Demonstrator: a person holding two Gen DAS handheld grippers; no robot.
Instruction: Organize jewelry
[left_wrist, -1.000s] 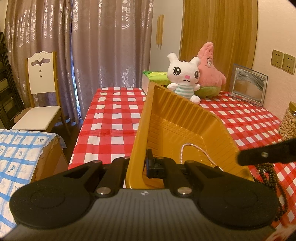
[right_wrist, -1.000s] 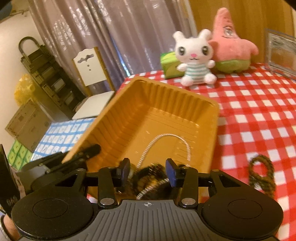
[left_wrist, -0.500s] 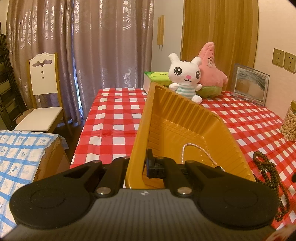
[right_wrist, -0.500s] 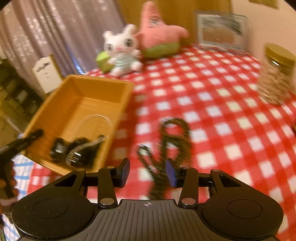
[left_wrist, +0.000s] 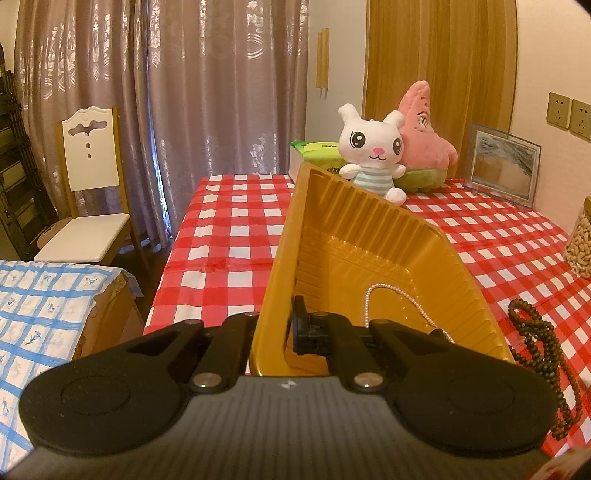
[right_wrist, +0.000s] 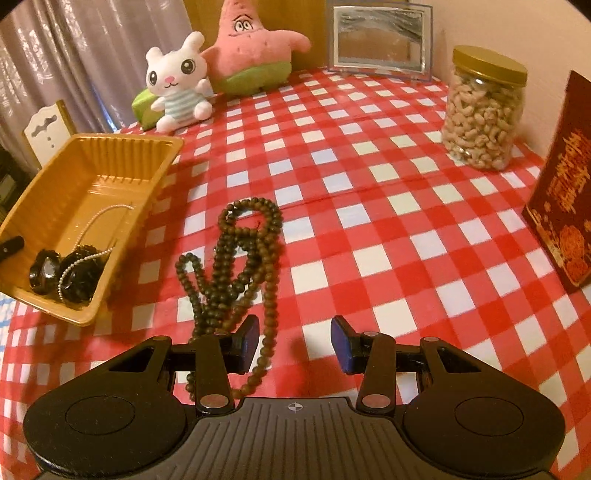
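Right wrist view shows my right gripper (right_wrist: 293, 341) with its jaws apart and empty, low over the surface (right_wrist: 369, 206). The brown bead necklace (right_wrist: 240, 258) lies from 12 to 10 o'clock, one strand passing just beside the left pad. My left gripper (left_wrist: 286, 325) is clamped on the near wall of the yellow tray (left_wrist: 373, 240), tilting it; the pearl chain (left_wrist: 391, 295) lies inside. I judge that a pinch on only one strand could leave loops dragging against the tray rim.
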